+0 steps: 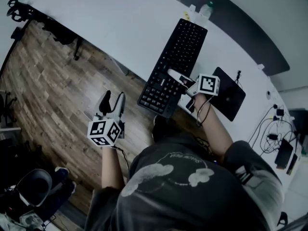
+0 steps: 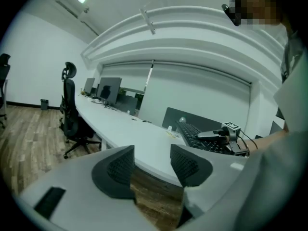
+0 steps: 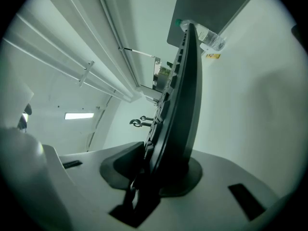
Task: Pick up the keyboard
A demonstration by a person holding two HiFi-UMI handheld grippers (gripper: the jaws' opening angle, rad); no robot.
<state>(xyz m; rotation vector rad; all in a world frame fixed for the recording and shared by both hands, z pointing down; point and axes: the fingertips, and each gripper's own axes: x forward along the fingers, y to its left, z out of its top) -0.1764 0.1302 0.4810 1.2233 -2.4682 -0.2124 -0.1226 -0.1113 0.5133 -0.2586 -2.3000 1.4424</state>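
Observation:
The black keyboard [image 1: 174, 66] lies slantwise on the white desk [image 1: 120, 28], its near end reaching the desk's front edge. My right gripper [image 1: 175, 76] comes in from the right and is shut on the keyboard's right long edge near that end. In the right gripper view the keyboard [image 3: 180, 95] runs on edge between the two pads, pinched at the right gripper [image 3: 159, 165]. My left gripper [image 1: 113, 97] hangs over the wooden floor, left of the desk and clear of the keyboard. In its own view the left gripper [image 2: 151, 165] is open with nothing between the pads, and the keyboard [image 2: 202, 136] shows far right.
A black pad [image 1: 228, 99] lies right of the keyboard, and a water bottle [image 1: 205, 8] stands beyond its far end. Cables [image 1: 274, 129] trail at the desk's right. An office chair [image 2: 72, 119] stands by the desk. Wooden floor [image 1: 57, 90] fills the left.

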